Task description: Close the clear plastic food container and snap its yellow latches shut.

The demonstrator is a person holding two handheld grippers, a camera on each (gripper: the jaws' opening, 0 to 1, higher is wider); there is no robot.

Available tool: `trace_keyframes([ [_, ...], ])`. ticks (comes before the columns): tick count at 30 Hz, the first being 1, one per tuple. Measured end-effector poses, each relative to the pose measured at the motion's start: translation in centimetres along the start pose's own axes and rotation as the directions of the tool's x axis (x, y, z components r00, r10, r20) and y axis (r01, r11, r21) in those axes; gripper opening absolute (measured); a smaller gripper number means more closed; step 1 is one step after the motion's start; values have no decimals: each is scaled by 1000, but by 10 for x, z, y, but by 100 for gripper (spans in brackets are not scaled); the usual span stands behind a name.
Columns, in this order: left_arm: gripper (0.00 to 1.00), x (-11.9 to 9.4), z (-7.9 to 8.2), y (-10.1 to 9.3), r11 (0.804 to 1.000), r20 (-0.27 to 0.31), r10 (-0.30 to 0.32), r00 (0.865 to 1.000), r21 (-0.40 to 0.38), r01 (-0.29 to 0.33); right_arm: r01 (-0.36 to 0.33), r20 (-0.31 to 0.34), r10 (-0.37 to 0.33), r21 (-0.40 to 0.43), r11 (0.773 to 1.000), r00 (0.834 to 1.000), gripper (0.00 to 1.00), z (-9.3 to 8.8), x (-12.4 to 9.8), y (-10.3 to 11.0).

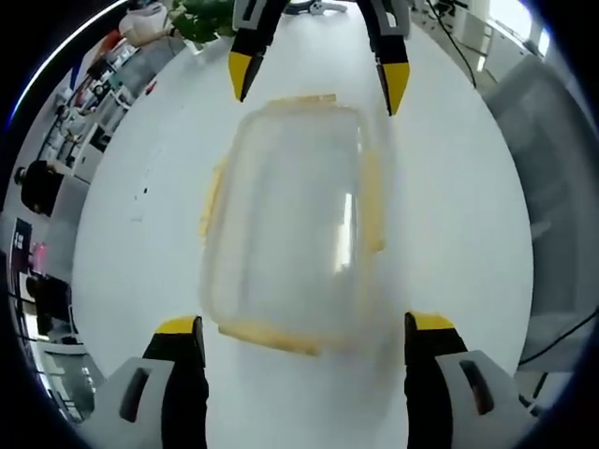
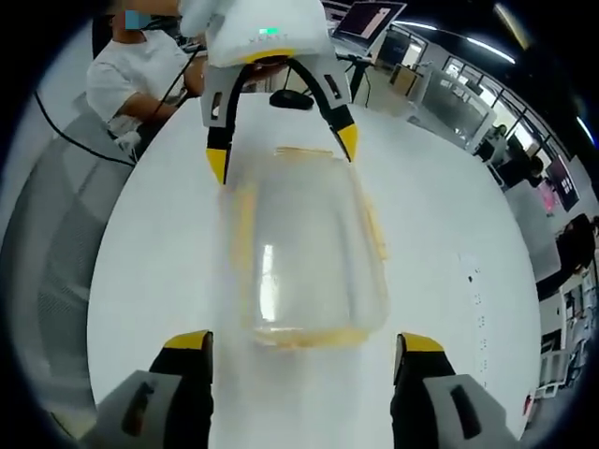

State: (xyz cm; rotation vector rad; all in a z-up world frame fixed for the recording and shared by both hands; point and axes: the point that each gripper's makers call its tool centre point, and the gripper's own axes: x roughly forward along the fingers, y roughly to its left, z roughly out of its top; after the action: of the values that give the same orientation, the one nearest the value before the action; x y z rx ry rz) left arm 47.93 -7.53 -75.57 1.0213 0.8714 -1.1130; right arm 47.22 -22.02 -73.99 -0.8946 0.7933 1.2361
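The clear plastic food container (image 1: 290, 220) lies blurred in the middle of a white table (image 1: 131, 243), its lid seemingly on top. Yellow latches show on its sides (image 1: 211, 201), its near edge (image 1: 271, 335) and its far edge (image 1: 301, 98); whether they are snapped cannot be told. My left gripper (image 1: 304, 327) is open, its yellow-tipped jaws straddling the container's near end. My right gripper (image 1: 318, 84) faces it from the far end, also open. In the right gripper view the container (image 2: 304, 243) lies between the right gripper (image 2: 304, 341) and the left gripper (image 2: 283, 152), both spread wider than the box.
A person in a white shirt (image 2: 140, 65) sits at the table's far side, beside a dark mouse-like object (image 2: 290, 98) and a laptop (image 2: 370, 19). A black cable (image 2: 84, 140) hangs off the table edge. A green plant (image 1: 201, 19) stands at the other end.
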Motion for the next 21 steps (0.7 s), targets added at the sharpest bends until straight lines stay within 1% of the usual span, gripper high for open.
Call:
trace_keyframes([
  [5, 87, -5, -1, -2, 1000, 11, 16, 1000, -15, -15, 7, -7, -7, -1, 1000, 1000, 79, -2, -3, 5],
  [10, 87, -10, -2, -7, 999, 19, 21, 1000, -34, -21, 18, 3, -18, 18, 1000, 1000, 79, -3, -8, 10],
  [13, 87, -15, -1, -11, 999, 37, 29, 999, -47, -27, 22, 8, -23, 28, 999, 1000, 79, -3, -11, 15],
  [18, 87, -18, -1, -15, 996, 73, 51, 996, -76, -45, 34, 37, -37, 75, 997, 999, 79, -3, -15, 24],
  [21, 87, -22, -2, -16, 993, 83, 67, 994, -101, -59, 42, 49, -47, 99, 994, 998, 79, -4, -18, 30],
])
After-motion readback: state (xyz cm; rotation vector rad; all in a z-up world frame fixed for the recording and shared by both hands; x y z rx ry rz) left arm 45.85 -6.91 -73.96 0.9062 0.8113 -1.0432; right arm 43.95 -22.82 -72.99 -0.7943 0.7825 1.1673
